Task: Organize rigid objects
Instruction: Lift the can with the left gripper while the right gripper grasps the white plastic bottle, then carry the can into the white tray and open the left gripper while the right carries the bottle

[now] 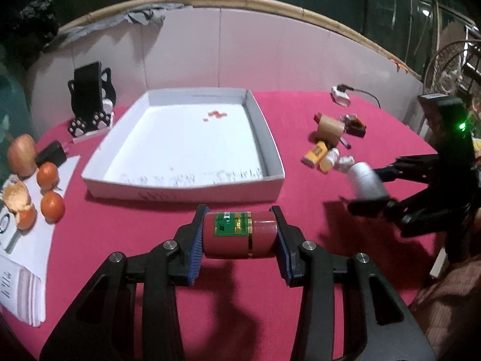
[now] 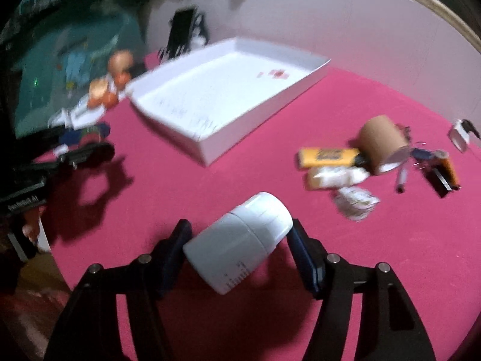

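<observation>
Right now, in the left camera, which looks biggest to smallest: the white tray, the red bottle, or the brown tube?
1. White tray
2. Red bottle, though it is nearest the camera
3. Brown tube, though it is farther away

red jar [image 1: 239, 234], white bottle [image 2: 239, 245], pink tablecloth [image 1: 300, 120]

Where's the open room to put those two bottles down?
The white tray is nearly bare inside, save small red bits near its far wall. Red cloth before the tray lies open. Crowded: the pile right of it, oranges left.

Motion blur smears the oranges [image 2: 103, 94] and white tray [image 2: 228, 96] lettering.
</observation>
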A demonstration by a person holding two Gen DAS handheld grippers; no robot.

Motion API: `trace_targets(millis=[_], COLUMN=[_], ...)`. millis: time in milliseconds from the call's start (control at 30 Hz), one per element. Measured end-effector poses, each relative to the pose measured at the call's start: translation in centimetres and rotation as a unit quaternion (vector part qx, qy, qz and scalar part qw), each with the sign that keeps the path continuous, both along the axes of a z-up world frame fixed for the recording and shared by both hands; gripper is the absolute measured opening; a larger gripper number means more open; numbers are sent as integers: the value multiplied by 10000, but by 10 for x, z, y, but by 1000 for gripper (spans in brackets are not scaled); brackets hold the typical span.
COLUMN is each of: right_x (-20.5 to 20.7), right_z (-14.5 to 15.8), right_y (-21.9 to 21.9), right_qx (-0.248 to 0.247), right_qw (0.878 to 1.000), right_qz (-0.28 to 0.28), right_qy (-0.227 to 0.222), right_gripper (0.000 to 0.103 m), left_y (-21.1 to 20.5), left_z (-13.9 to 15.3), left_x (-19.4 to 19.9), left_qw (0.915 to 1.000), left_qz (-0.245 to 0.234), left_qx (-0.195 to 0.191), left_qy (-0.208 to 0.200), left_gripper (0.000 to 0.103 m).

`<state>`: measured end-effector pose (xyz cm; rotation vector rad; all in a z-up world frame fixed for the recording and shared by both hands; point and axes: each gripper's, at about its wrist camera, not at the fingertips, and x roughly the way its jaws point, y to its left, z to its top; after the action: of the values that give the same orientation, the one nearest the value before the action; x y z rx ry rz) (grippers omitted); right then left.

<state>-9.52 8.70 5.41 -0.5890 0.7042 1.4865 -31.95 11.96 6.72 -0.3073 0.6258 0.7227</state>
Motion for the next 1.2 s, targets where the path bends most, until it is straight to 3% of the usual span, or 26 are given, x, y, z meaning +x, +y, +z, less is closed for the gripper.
trace_targets(millis=[233,433,1200], right_x=[26,33,38], right_z=[53,82,109], right_y=[-29,-45,-38], right_qx=[1038,1619,2179], right_qw=[9929,9835,9709], right_qz=[-587,-803,-992], right_qy=[58,45,100], right_gripper=[65,65,66], left_y=[5,7,47], left_z=[41,67,89], left_x=[2,5,23], left_qw=[9987,9966,9904], left_qz=[230,428,1148], left_qx=[365,592,725], left_qy=[-269,-380,-261], left_gripper=[40,40,40])
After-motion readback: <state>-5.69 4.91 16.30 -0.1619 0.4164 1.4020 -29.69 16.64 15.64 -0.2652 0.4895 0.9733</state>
